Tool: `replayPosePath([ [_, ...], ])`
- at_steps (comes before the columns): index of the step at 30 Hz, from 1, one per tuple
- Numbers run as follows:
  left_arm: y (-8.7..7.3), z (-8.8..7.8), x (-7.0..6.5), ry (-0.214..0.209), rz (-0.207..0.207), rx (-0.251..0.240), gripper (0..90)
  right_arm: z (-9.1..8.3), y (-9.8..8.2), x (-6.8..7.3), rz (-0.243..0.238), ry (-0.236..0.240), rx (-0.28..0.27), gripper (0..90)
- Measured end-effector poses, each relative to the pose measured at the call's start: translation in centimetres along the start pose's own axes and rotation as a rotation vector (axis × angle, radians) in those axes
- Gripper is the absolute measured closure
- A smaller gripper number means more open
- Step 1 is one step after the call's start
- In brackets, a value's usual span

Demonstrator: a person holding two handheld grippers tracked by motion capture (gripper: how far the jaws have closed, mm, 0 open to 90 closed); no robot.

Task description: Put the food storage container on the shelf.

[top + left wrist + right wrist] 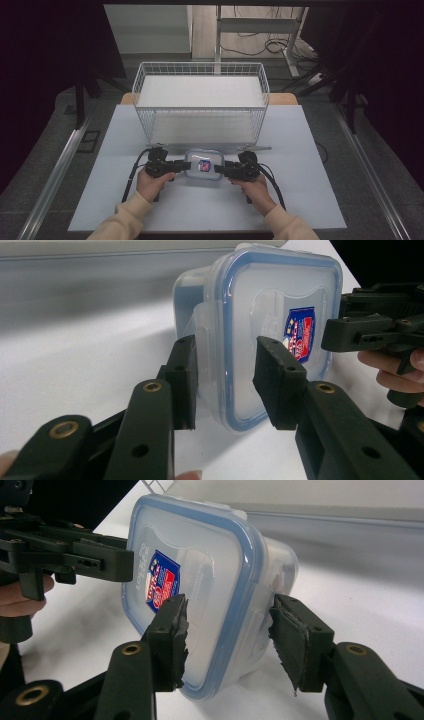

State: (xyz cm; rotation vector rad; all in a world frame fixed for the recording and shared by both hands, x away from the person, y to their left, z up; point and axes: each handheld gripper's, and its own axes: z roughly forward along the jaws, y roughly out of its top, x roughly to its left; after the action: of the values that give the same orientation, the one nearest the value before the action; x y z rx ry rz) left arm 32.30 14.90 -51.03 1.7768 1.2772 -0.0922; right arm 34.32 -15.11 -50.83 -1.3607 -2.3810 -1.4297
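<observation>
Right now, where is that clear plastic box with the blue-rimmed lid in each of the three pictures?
High view: the box sits low in the middle, on the table between both tools, in front of the wire basket.
Left gripper view: upper middle, its edge between the black jaws.
Right gripper view: centre, its edge between the jaws.
Shared landmark: the red and blue label on the lid.

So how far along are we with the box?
Done: both tongs, left and right, clamp opposite sides of the lidded box, lid clips between the jaws. In hand: the box sits on the table before the wire basket. Left, probably: lifting it into the basket.
</observation>
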Motion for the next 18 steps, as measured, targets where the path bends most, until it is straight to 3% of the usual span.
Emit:
replayPosePath([
  [9, -0.02, 0.03, -0.09, 0.007, 0.002, 0.001, 63.3, 0.03, -0.25, -0.18, 0.061, 0.014, 0.018, 49.3],
  [13, -0.03, -0.03, -0.46, 0.031, 0.019, 0.004, 63.0, -0.17, -0.2, -0.35, 0.094, 0.031, 0.017, 52.2],
  [18, -0.02, -0.06, -0.57, 0.043, 0.027, 0.007, 63.1, -0.17, -0.21, -0.1, 0.081, 0.02, 0.008, 52.6],
])
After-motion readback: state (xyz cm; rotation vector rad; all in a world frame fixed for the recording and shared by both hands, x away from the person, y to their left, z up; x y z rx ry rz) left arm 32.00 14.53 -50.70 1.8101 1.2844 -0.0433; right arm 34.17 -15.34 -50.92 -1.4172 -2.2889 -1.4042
